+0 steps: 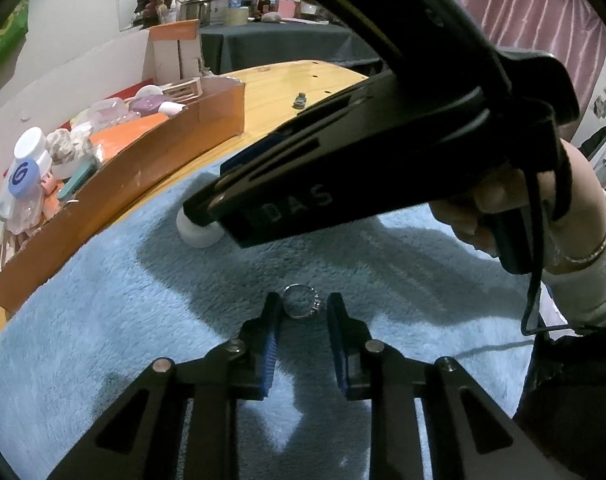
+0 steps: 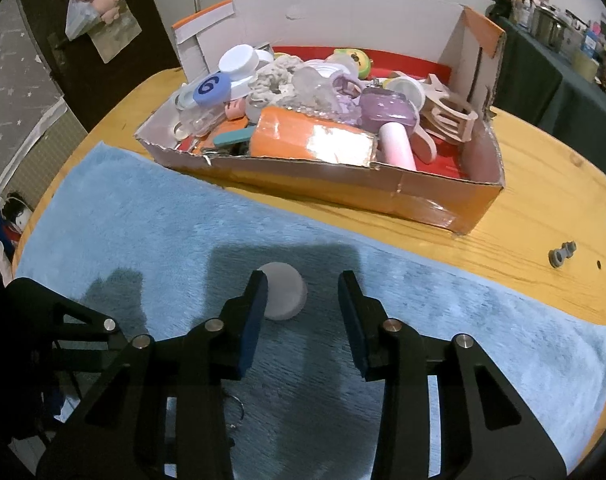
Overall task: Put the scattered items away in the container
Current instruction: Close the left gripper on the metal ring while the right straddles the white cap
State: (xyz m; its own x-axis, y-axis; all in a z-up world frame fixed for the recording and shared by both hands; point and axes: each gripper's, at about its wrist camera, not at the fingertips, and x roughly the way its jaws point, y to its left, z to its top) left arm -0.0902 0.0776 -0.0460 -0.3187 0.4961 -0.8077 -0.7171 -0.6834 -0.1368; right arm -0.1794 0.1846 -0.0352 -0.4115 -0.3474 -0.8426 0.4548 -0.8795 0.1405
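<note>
While the ring [image 1: 301, 301] shows leftward, the box [image 2: 423, 200] shows rightward

A fluffy pale-blue towel [image 2: 151, 216] covers the honey-yellow wooden table [image 2: 543, 216]. The round lid [image 2: 287, 296] on it is plain white, the small ring [image 1: 301, 300] silvery. Black gripper fingers [image 1: 339, 312] carry blue ribbed pads. The cardboard box [image 2: 423, 200] is brown with orange flaps and a red floor; inside, a blue disc [image 2: 211, 88] bears a dark "6", beside an orange packet [image 2: 303, 140] and a purple mushroom shape [image 2: 387, 112].
</note>
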